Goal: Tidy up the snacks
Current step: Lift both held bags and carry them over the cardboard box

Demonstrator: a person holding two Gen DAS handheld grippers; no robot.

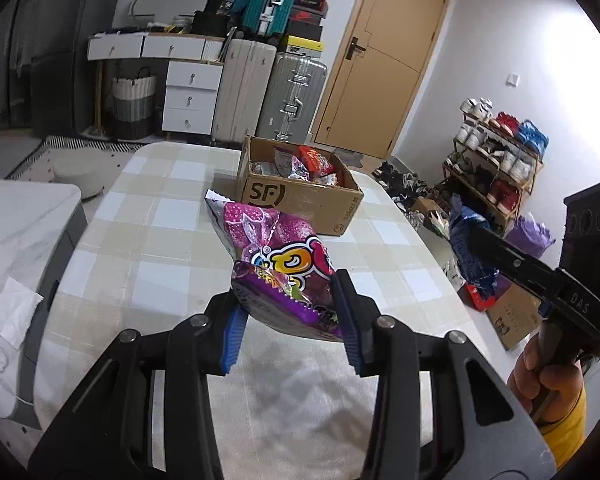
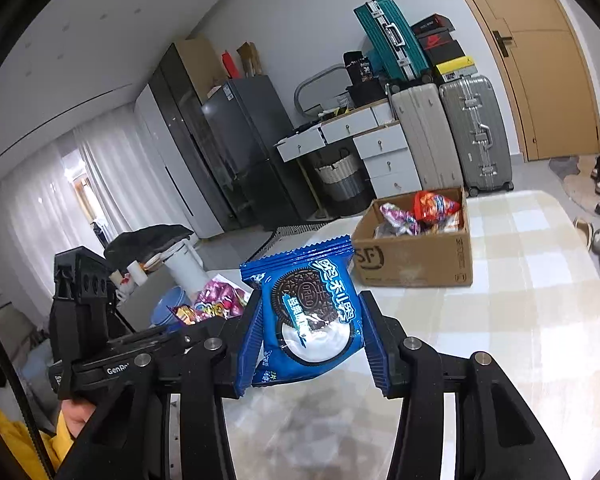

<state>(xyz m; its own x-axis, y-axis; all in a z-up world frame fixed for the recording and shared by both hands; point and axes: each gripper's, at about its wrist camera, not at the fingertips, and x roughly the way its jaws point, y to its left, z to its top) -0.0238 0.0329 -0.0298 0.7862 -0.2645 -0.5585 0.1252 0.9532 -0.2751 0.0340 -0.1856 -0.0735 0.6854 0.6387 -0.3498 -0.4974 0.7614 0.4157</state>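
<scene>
My left gripper [image 1: 290, 316] is shut on a purple candy bag [image 1: 276, 256] and holds it above the checked table [image 1: 148, 240], short of the cardboard SF box [image 1: 296, 196]. The box holds several snack packs. My right gripper [image 2: 310, 340] is shut on a blue Oreo pack [image 2: 308, 304], also in the air, with the box [image 2: 416, 256] ahead to the right. The right gripper and its blue pack [image 1: 472, 256] show at the right in the left wrist view. The left gripper with the purple bag [image 2: 216, 304] shows at the left in the right wrist view.
A white side table [image 1: 28, 216] with a tissue stands left of the table. Suitcases [image 1: 268, 88], a drawer unit and a door stand behind the box. A shoe rack [image 1: 496, 160] and bags lie on the floor at the right.
</scene>
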